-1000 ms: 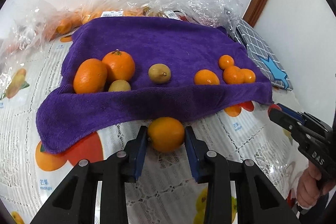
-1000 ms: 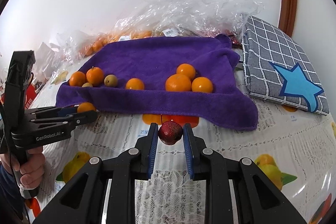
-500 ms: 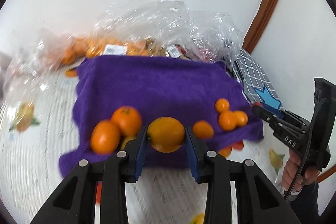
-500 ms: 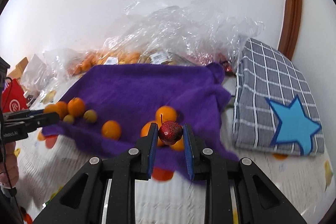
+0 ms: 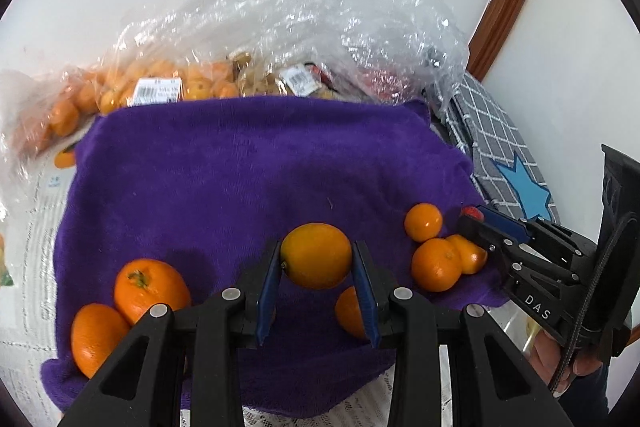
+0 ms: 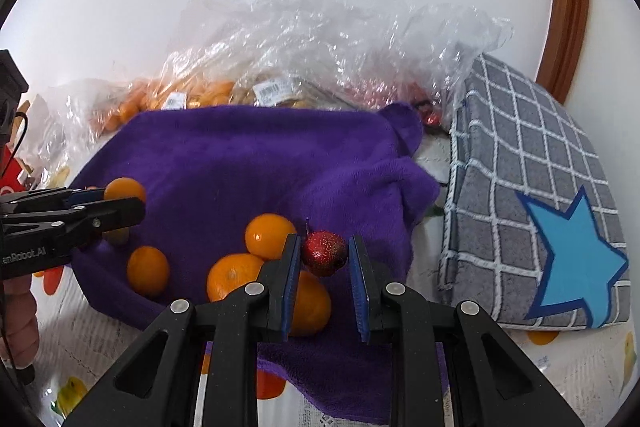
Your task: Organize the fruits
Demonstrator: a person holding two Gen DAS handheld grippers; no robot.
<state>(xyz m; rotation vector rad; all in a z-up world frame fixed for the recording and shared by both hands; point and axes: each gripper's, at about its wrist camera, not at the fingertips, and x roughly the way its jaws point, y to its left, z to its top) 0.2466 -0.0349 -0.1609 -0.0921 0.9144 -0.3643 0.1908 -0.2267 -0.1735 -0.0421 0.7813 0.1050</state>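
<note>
A purple towel (image 5: 240,167) covers the table middle. My left gripper (image 5: 316,259) is shut on a yellow-orange citrus fruit (image 5: 316,254), held above the towel's near part. Two large oranges (image 5: 148,287) lie at its left, several small mandarins (image 5: 434,263) at its right. In the right wrist view my right gripper (image 6: 324,255) is shut on a small red fruit (image 6: 323,251) with a stem, over the mandarins (image 6: 270,235) near the purple towel (image 6: 260,155). The left gripper (image 6: 116,205) shows at the left edge there, the right gripper (image 5: 472,219) at the right edge of the left wrist view.
Clear plastic bags (image 5: 280,39) of oranges and other fruit lie behind the towel against the white wall. A grey checked cushion (image 6: 532,187) with a blue star sits to the right. A white lace tablecloth (image 6: 540,367) with fruit prints lies under everything.
Both grippers moved forward from the table's near edge to over the towel, each still carrying its fruit. The towel and the bags now look closer.
</note>
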